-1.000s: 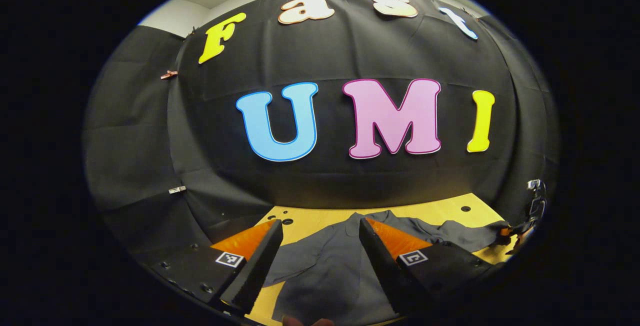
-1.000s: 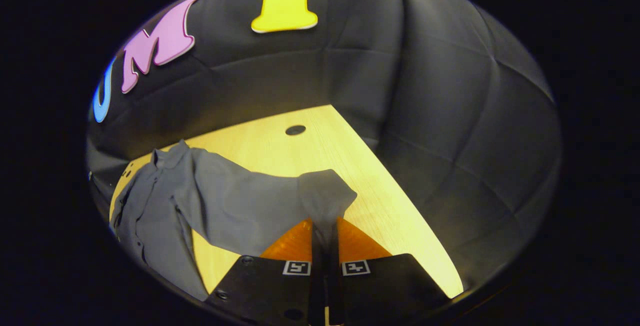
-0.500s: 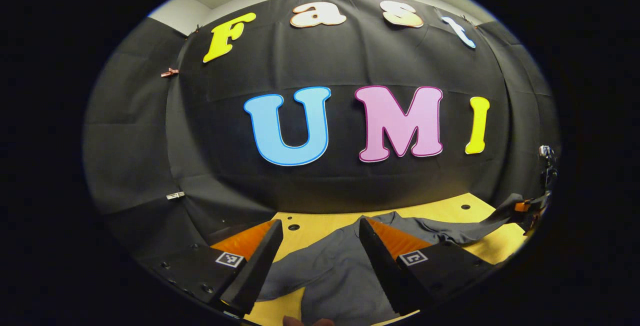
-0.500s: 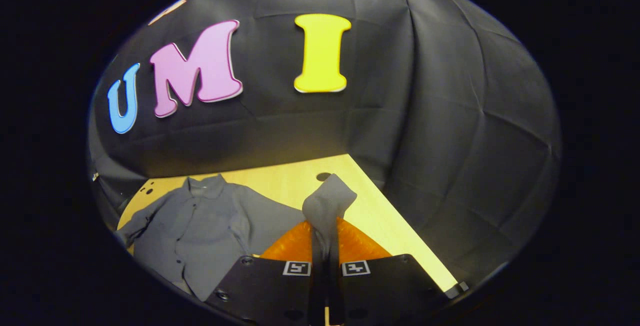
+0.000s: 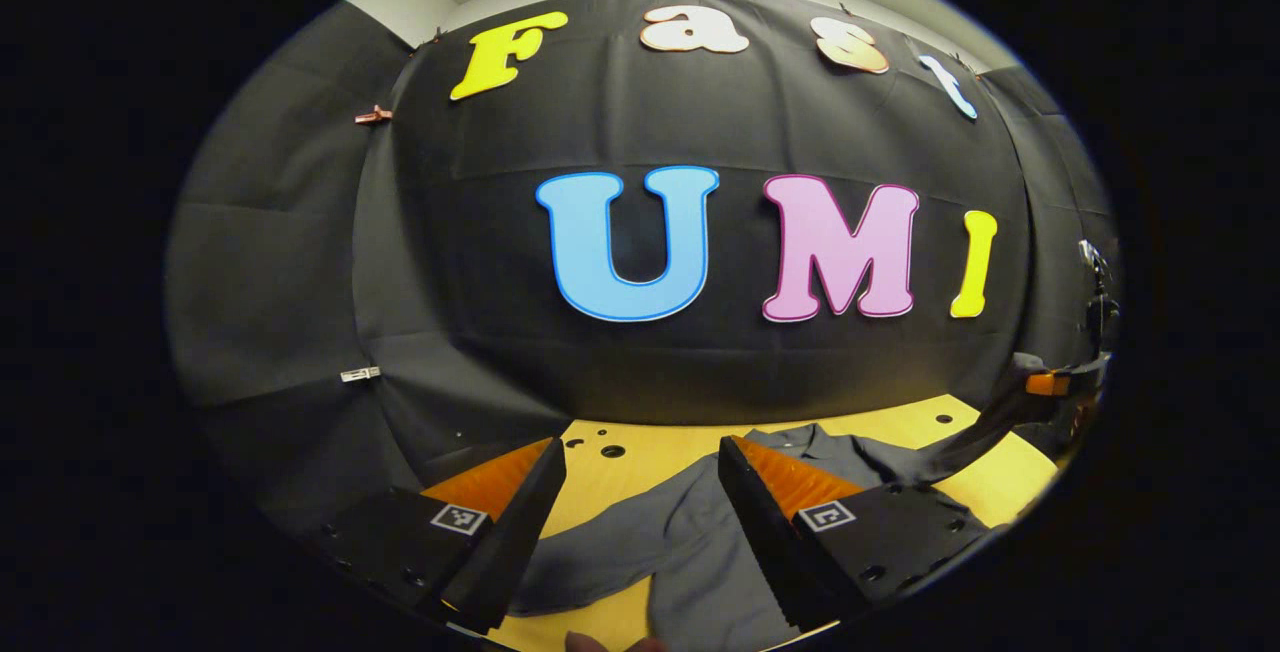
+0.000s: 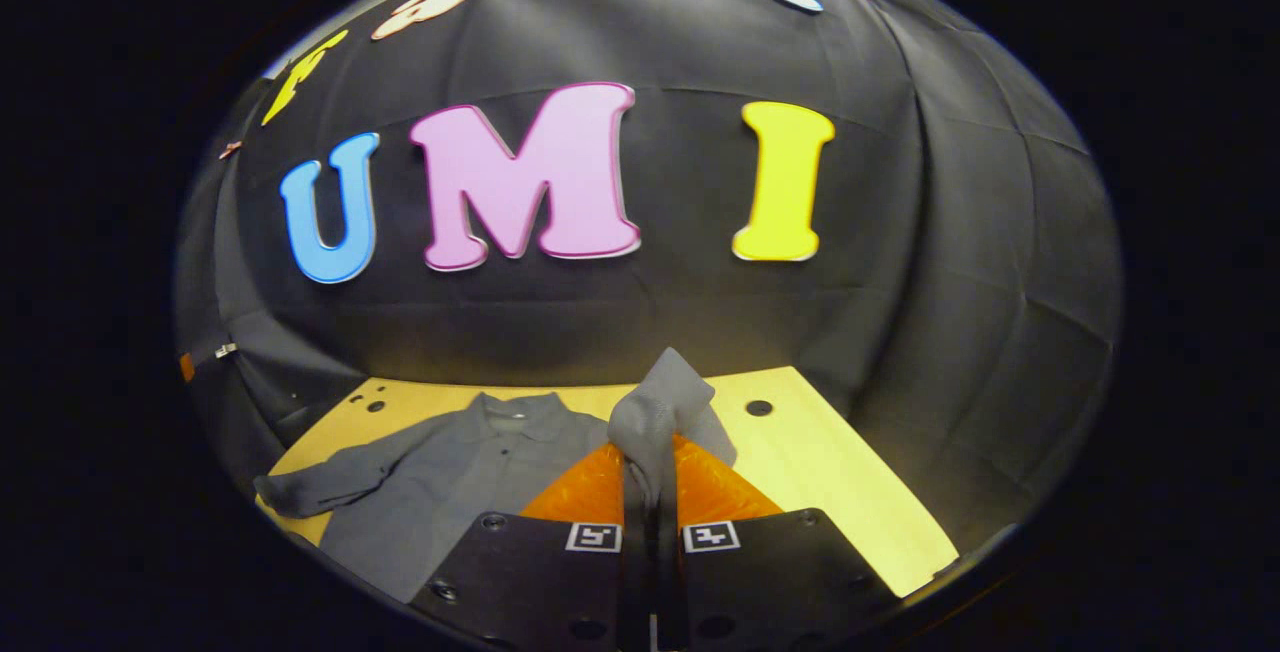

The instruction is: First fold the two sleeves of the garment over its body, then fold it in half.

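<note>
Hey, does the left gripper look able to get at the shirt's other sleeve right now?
Probably yes: the left gripper is open just above the shirt, and nothing covers the flat sleeve.

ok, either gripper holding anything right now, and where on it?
The right gripper is shut on the grey shirt, pinching the cuff end of one sleeve. The left gripper is open, holding nothing.

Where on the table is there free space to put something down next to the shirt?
In the right gripper view, bare table lies right of the right tool, out to the table's right edge, around a hole. A narrow strip runs between the shirt collar and the wall. The middle is crowded by the shirt and lifted sleeve.
</note>
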Demonstrator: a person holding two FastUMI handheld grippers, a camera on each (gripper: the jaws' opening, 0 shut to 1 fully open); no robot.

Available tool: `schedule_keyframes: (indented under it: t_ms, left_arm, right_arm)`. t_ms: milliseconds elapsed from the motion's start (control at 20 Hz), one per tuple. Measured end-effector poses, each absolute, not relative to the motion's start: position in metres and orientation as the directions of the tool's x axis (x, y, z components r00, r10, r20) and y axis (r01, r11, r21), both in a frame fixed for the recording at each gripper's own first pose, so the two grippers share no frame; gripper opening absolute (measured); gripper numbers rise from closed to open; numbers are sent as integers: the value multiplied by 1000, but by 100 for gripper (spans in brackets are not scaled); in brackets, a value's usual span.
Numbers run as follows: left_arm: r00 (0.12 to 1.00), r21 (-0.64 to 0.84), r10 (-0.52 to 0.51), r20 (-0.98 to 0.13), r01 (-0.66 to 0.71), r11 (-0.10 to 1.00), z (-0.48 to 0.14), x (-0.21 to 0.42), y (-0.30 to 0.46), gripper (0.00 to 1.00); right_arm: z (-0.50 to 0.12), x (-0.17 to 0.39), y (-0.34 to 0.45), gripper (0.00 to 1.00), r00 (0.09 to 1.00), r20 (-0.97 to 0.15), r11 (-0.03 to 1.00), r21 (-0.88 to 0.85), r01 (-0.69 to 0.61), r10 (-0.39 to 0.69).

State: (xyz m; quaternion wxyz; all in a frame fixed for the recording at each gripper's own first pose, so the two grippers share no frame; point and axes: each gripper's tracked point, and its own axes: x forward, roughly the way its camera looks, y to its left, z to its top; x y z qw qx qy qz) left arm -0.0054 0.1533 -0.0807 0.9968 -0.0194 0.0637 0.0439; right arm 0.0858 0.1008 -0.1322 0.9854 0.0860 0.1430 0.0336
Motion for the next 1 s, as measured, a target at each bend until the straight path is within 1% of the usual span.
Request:
schedule_keyframes:
  t_ms: [300,450,700,850,1000]
  left_arm:
    - [982,-52,128,-141,-136,989,-115,-17,225,97]
    - [978,-45,144,-150,-153,987,-133,-19,254,97]
    - [970,-23,130,-204,-137,990,-179,-21,283,96]
    - [960,-33,135,-244,-147,989,-206,-21,297,99]
    - [954,-33,149,-262,-163,986,-226,-18,308,97]
  right_arm:
    - [-118,88,226,7,934,-261,965,162,-209,246]
    - [-132,79,279,7,902,-285,945,137,-297,325]
    - [-179,68,348,8,832,-375,911,107,-399,408]
    - [-222,64,376,8,785,-461,898,65,-434,413]
    - [-260,60,403,8,738,-530,884,46,-466,417]
